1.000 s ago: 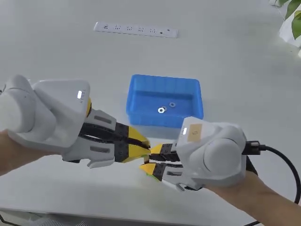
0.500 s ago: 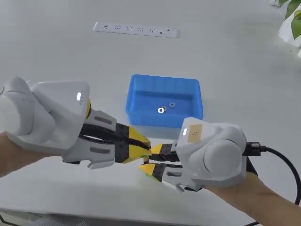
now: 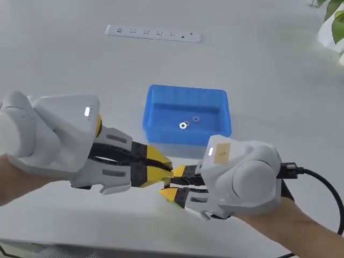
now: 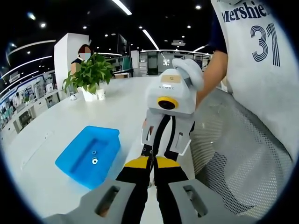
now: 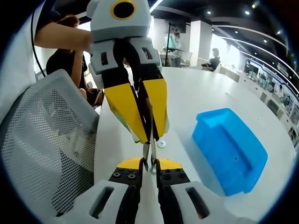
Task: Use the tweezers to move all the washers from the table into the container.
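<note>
Meeting tip to tip low over the white table (image 3: 269,70), the left gripper (image 3: 161,165) and right gripper (image 3: 167,184) point at each other. The left gripper's yellow jaws are clamped on the tweezers (image 5: 148,135), which run lengthwise out of them. The right gripper's jaws sit close around the tweezers' points; whether they press is unclear. A loose washer (image 5: 161,143) lies on the table just beside those points. Two washers (image 3: 183,126) rest in the blue container (image 3: 161,115) beyond. A jersey (image 4: 261,46) reads "31" under cut-off lettering "Mershie". Markings on the power strip (image 3: 153,33) and the right gripper's yellow sticker (image 3: 221,153) are too small to read.
</note>
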The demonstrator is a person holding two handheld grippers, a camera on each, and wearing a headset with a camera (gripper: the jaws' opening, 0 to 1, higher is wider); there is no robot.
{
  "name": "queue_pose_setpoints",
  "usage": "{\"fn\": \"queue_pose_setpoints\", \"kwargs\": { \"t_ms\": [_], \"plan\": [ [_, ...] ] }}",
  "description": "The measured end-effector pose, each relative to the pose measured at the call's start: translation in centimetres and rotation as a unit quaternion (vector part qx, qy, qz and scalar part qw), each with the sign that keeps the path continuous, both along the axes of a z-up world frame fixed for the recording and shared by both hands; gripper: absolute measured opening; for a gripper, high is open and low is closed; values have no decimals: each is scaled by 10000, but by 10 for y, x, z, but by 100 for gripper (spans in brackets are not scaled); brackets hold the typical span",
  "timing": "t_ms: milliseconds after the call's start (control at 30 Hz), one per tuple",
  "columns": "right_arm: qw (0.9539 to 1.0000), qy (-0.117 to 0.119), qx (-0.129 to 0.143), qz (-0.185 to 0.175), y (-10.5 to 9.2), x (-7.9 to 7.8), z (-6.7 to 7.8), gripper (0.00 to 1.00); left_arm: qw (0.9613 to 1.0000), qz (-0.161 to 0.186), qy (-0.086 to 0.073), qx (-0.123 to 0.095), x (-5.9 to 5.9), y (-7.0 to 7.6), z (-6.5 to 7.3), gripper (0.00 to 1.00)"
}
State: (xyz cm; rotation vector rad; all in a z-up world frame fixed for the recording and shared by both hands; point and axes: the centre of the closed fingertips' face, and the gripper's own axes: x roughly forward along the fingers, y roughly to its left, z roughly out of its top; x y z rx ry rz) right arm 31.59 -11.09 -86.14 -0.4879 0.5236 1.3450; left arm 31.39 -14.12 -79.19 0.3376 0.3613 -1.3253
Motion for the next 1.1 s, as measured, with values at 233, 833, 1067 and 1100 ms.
{"fn": "queue_pose_setpoints", "kwargs": {
  "t_ms": [233,833,1067,1100],
  "plan": [
    [10000,25,-75,-10,-3,0,-6,12,10000,23,-49,-31,1,0,0,6],
    [9999,-25,-24,-98,-3,4,-3,12,10000,-28,-17,-25,2,0,1,6],
    [9999,9,-38,-131,-5,3,-5,12,10000,-56,31,-9,2,-1,-2,6],
    [9999,22,-35,-137,-5,3,-5,12,10000,-61,56,12,1,-1,-3,6]
  ]
}}
